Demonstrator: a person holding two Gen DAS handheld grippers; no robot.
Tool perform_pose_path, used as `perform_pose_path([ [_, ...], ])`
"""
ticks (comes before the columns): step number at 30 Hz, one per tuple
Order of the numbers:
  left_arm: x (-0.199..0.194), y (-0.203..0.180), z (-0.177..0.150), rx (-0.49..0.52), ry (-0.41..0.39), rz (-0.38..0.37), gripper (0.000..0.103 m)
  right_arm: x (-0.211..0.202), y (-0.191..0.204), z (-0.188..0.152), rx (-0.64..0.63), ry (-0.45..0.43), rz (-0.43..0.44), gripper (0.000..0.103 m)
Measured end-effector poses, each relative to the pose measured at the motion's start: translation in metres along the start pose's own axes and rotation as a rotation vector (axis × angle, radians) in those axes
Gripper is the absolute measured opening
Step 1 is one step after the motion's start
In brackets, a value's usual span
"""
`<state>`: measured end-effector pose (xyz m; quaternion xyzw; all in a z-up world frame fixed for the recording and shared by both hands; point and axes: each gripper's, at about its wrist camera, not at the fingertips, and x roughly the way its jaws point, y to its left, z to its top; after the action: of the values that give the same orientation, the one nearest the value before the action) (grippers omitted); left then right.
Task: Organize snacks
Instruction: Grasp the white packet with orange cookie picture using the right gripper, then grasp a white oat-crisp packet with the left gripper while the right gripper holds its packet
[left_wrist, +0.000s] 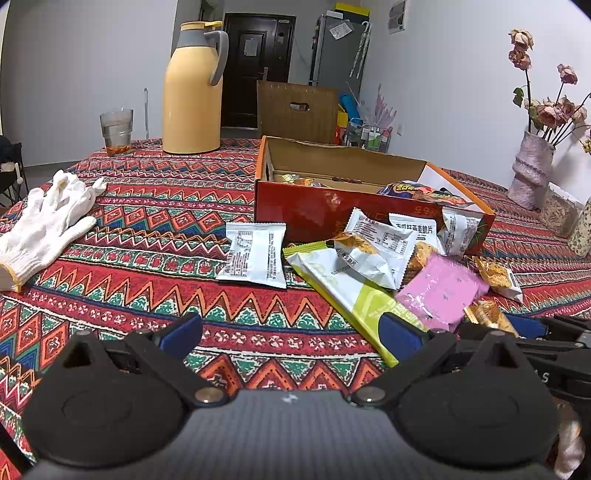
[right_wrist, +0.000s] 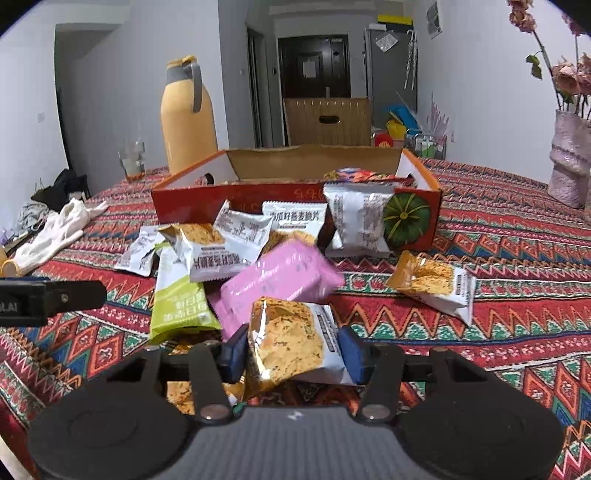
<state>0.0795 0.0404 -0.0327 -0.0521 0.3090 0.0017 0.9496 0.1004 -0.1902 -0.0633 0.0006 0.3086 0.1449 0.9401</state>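
Note:
An open red cardboard box (left_wrist: 317, 210) (right_wrist: 258, 201) sits mid-table with a few snacks inside. Several snack packets lie in front of it: white ones (left_wrist: 255, 254), a long green-and-white one (left_wrist: 354, 291) (right_wrist: 177, 302), a pink one (left_wrist: 439, 291) (right_wrist: 280, 280) and an orange-and-white one (right_wrist: 436, 284). My left gripper (left_wrist: 291, 328) is open and empty, low over the cloth just left of the pile. My right gripper (right_wrist: 291, 350) is shut on an orange-and-white oat crisp packet (right_wrist: 288, 343), held upright just above the table near the pile.
A yellow thermos (left_wrist: 194, 92) and a glass (left_wrist: 116, 129) stand at the back left. White gloves (left_wrist: 48, 221) lie at the left. A vase of dried roses (left_wrist: 530, 173) stands at the right. The table has a patterned red cloth (left_wrist: 147, 295).

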Motion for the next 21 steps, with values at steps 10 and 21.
perform_pose_path([
  [10,-0.009,-0.019,-0.006,0.035,0.005,-0.008,0.103,-0.022,-0.013,-0.006,0.026,-0.048,-0.012,0.051],
  [21,-0.006,-0.058,-0.02,0.119,0.055,-0.028,0.103,-0.043,-0.029,-0.023,0.06,-0.074,-0.012,0.051],
])
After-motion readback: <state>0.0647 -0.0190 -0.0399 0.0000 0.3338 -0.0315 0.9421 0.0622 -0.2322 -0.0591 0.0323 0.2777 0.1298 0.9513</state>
